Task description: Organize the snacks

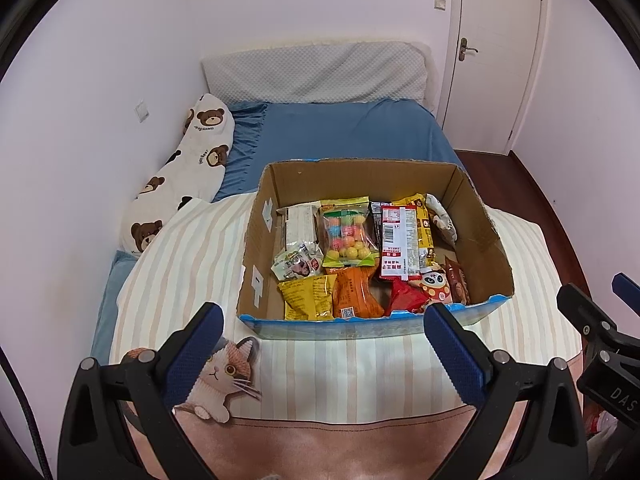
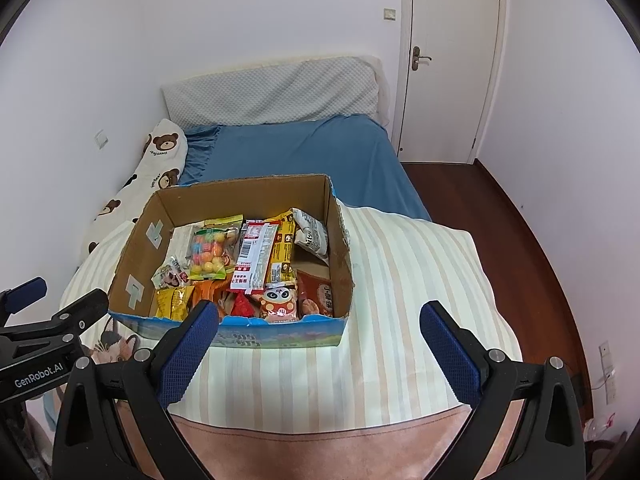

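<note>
Fingers (image 1: 456,344) of both grippers spread, empty; only the right view shows the floor socket (image 2: 606,364) beyond the snack box (image 2: 280,332).

Left gripper (image 1: 324,344): black plastic frame, 2 fingers (image 1: 192,356) faced with blue textured pads. Round silver screws (image 1: 144,357) at finger pivots, 2 per side. Triangular cut-outs in frame arms. Black cable (image 1: 24,420) along left edge of view.

Right gripper (image 2: 320,344): same build, black frame, 2 fingers (image 2: 450,356) with blue cross-hatched pads, silver screws (image 2: 496,355). White lettering "GenRobot.AI" (image 2: 38,376) on left unit's side; partial "DAS" (image 1: 622,398) on right unit's body.
</note>
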